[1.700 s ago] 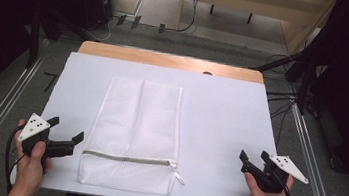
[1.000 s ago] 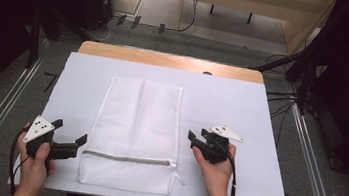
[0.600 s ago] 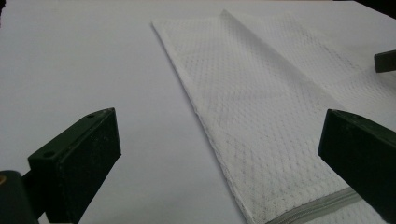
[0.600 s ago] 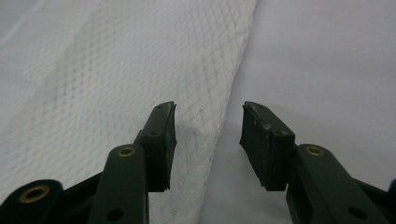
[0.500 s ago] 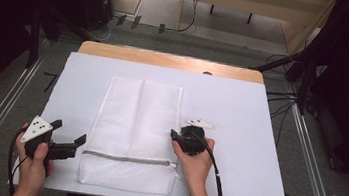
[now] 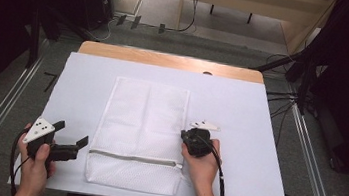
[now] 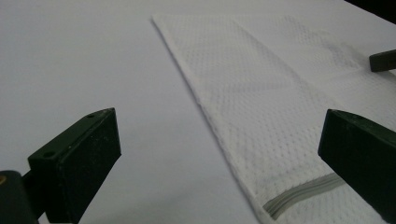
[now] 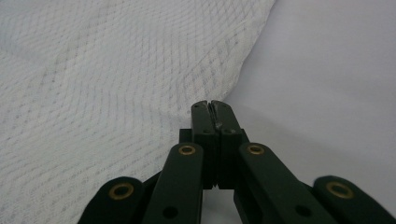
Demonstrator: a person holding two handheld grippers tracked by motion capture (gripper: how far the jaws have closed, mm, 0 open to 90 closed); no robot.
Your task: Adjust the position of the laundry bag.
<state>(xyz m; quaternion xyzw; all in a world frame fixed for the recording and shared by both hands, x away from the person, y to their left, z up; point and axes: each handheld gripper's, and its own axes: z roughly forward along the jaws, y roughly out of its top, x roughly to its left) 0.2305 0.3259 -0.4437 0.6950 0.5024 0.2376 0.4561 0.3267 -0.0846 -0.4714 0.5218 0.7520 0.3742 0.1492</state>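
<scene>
A white mesh laundry bag [image 6: 141, 124] lies flat in the middle of the white table cover [image 6: 260, 118], its grey zipper [image 6: 132, 158] near the front end. My right gripper [image 6: 184, 134] is at the bag's right edge. Its jaws have just been closing and now stand shut, pinching the edge of the mesh [image 8: 93, 70], which puckers toward the right gripper [image 8: 212, 105]. My left gripper [image 6: 71, 133] rests open just left of the bag's front left corner. The left gripper [image 7: 217, 121] has nothing between its jaws, and beyond them lie the bag [image 7: 261, 84] and zipper [image 7: 299, 193].
A strip of wooden tabletop [image 6: 167, 59] shows beyond the cover's far edge. Metal rails and cables run along the floor on both sides. Bare white cover lies to the left and right of the bag.
My right gripper has travelled from the table's right side leftward to the bag's right edge and closed there. The left gripper has stayed where it was, open.
</scene>
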